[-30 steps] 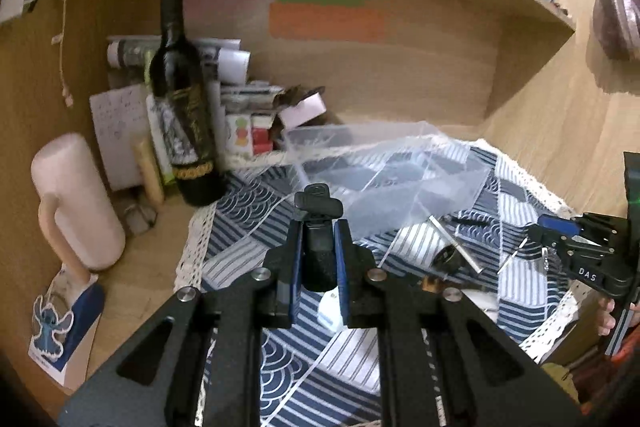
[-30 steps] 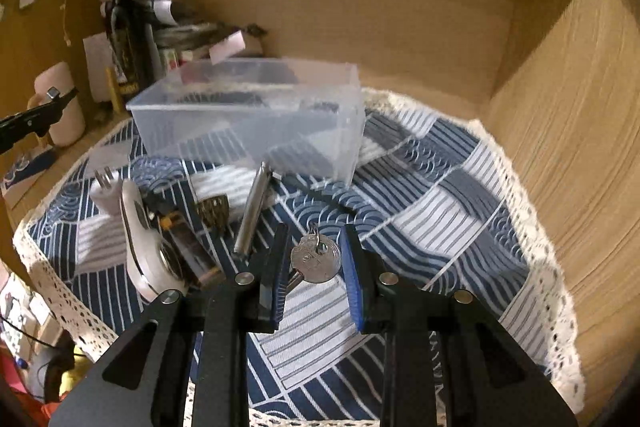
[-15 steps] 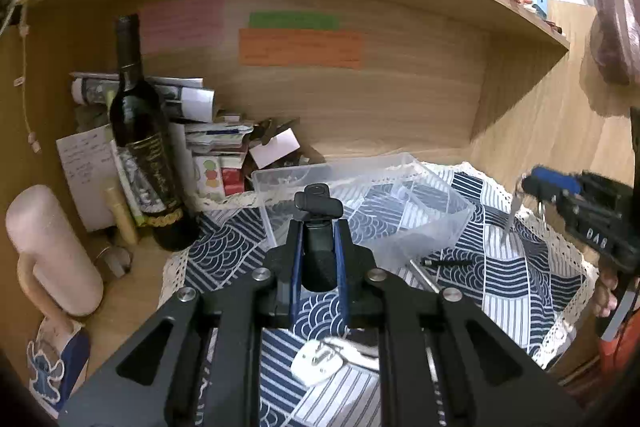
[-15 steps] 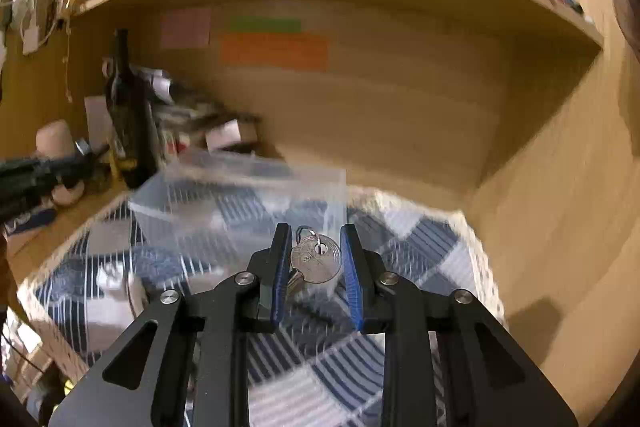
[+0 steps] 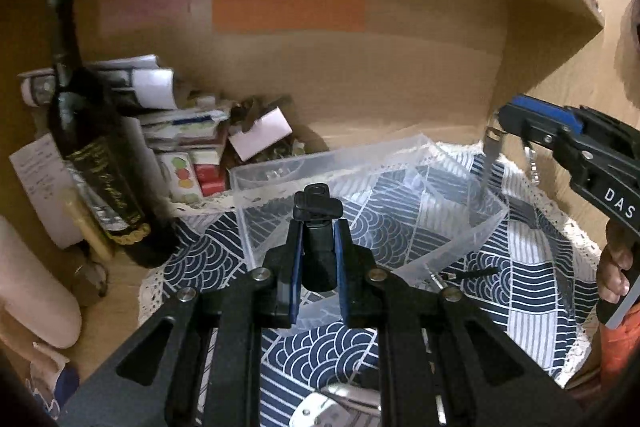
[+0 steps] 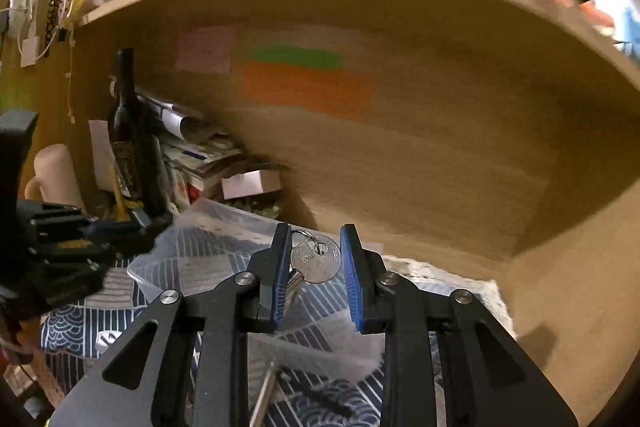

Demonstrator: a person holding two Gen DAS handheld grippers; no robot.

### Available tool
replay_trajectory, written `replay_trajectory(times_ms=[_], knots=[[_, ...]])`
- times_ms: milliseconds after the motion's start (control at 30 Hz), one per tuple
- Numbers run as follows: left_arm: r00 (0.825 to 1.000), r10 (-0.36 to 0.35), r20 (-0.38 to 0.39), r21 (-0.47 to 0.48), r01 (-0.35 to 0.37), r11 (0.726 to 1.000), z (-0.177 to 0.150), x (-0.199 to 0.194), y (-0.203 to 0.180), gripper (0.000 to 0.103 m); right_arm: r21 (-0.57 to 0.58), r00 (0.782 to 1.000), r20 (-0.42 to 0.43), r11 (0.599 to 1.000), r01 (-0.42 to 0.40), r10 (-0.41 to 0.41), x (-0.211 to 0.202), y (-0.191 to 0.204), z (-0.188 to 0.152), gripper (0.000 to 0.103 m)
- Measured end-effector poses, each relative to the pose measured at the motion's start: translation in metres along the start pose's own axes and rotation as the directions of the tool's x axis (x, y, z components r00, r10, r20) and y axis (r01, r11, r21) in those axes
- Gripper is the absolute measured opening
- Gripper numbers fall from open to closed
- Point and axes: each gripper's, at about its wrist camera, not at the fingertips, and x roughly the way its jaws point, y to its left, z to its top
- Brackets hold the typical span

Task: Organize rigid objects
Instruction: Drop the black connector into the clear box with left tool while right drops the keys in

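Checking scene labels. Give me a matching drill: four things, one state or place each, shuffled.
Things:
1. key
2. black clip
3. wine bottle
4. clear bin

States:
A. upright, left of the bin
B. on the patterned cloth
C. in the right claw, above the bin
D. in the left claw

Pairs: 1-C, 2-D, 3-A, 4-B
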Motion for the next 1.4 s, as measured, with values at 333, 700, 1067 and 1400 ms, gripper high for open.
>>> replay_trajectory(times_ms=[333, 700, 1067, 1400], knots=[[0.990, -0.037, -0.138, -0.006, 0.036, 0.999, -0.003, 0.060, 0.002, 0.014, 0.000, 0.986, -0.155, 0.998, -0.069, 0.068, 0.069, 0.003, -0.015, 0.023], [0.983, -0.022, -0.181, -0.001, 0.022, 1.000, -0.005, 0.076, -0.001, 0.014, 0.056, 0.941, -0.311, 0.991, -0.122, 0.133, 0.113, 0.000, -0.036, 0.023], [0.994, 0.026, -0.103, 0.012, -0.025, 1.000, 0.001, 0.043, -0.004, 0.050, 0.053, 0.952, -0.273, 0.990, -0.129, 0.139, 0.086, 0.002, -0.025, 0.033], [0.998, 0.048, 0.027, 0.018, -0.048, 0.999, 0.000, -0.020, -0.006, 0.083, 0.029, 0.984, -0.139, 0.994, -0.107, 0.110, 0.019, 0.007, -0.011, 0.051]])
